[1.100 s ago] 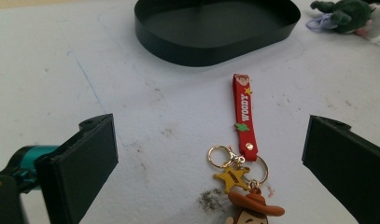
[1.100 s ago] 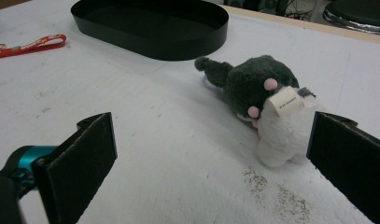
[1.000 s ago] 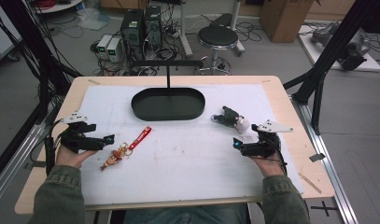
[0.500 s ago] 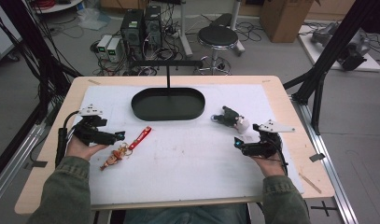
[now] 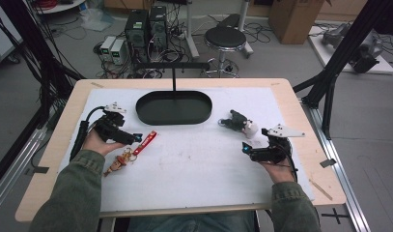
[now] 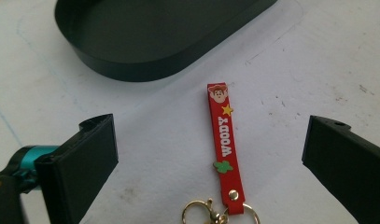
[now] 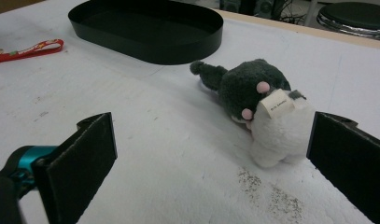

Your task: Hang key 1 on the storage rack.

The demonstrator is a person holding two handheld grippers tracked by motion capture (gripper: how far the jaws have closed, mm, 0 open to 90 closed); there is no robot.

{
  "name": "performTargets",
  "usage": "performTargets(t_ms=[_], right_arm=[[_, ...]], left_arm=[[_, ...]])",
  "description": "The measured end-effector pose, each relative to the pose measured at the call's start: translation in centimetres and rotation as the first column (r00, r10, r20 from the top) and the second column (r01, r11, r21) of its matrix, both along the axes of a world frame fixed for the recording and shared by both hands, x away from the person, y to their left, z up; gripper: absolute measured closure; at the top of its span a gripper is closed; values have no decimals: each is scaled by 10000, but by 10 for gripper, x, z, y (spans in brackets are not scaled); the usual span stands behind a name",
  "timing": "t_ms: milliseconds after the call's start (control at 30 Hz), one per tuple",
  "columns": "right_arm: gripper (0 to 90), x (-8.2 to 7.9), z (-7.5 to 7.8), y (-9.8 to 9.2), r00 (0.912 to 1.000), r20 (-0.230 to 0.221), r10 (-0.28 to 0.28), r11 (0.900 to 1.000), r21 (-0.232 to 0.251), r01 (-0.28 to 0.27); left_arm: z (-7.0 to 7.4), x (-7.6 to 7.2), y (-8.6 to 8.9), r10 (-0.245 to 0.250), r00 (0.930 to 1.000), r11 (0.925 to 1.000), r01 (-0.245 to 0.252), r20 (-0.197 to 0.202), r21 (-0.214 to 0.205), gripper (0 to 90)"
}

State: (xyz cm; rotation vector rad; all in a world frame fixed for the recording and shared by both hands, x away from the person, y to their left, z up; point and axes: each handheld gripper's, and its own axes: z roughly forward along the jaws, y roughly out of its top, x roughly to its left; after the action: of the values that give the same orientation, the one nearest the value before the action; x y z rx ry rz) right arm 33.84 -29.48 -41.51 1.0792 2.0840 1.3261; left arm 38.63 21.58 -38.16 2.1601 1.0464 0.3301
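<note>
A red "WOODY" keychain strap [image 6: 223,149] with gold rings lies flat on the white mat, also seen in the high view as the red strap [image 5: 144,143]. My left gripper [image 5: 134,137] hovers over it, open, its jaws wide on either side of the strap in the left gripper view. A grey and white plush toy [image 7: 262,105] lies on the mat right of the tray; in the high view the plush toy [image 5: 238,123] is just beyond my right gripper [image 5: 246,147], which is open and holds nothing. A black oval tray [image 5: 174,107] sits at the back centre.
A small figure charm [image 5: 116,164] hangs on the keychain's rings near my left hand. A black stand's post [image 5: 174,79] rises behind the tray. The white mat [image 5: 199,169] covers most of the wooden table. A stool and computers stand on the floor beyond.
My left gripper has moved right and forward, from the table's left side to just over the red strap. The right gripper and plush have stayed put.
</note>
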Motion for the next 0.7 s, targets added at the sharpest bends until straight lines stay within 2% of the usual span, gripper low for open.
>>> performTargets(t_ms=[167,367,467,700], right_arm=[[6,1,0,-1,10000,-3,1,10000,26,-1],[6,1,-1,0,10000,34,31,10000,-12,-30],[6,1,0,0,10000,3,33,10000,3,-33],[6,1,0,0,10000,-1,71,10000,-10,-71]], left_arm=[[-7,9,-6,52,9997,9993,-43,-243,377,55],[-6,20,-22,-112,9990,9981,137,-427,596,55],[-7,27,-29,-151,9977,9951,215,-667,964,55],[-14,41,-41,-135,9927,9914,290,-1201,1278,72]])
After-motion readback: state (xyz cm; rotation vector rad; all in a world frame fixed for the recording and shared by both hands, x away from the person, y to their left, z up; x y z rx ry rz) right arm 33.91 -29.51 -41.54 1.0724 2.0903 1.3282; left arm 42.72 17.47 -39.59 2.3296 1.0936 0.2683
